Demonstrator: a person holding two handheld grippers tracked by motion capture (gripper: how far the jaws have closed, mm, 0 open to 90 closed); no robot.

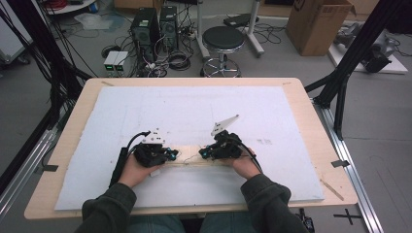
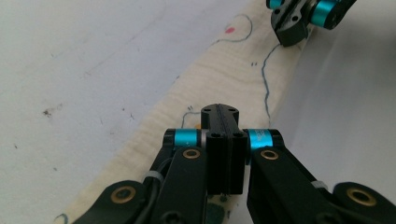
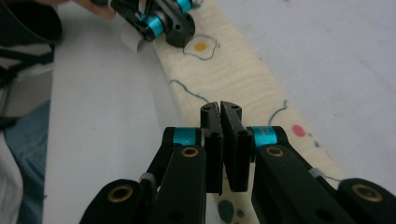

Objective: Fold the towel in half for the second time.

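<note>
- Lab-ish room in the high view: computer towers, cables and a black stool at the top of the frame, a cardboard box upper right. Below all that sits a wooden tabletop [image 1: 311, 145] with a big white sheet [image 1: 194, 111] over most of it.
- The thing being worked on is a long cream cloth strip [image 1: 192, 162], fuzzy-looking with little doodle prints on it. It lies flat on the white sheet at lower centre of the high view, and its long axis runs left-right across the frame, straight from one hand to the other.
- Left claw [image 1: 171, 154] sits at the strip's left end and points right along it. In the left gripper view its jaws are pressed together, tips down at the cloth [image 2: 224, 74]. Can't honestly tell if any fabric is pinched in there, the tips hide it.
- Right claw [image 1: 204, 153] is at the other end and points left. In the right gripper view its jaws are also closed, bar a sliver of gap at the tips, right over the strip [image 3: 233, 79]. Same deal, can't see a fold caught between them.
- So the claws face each other along the strip's length, each nearest its own end, with the middle stretch between them.
- My guess: whatever comes next runs along that axis, pulling the ends apart or bringing them together.
</note>
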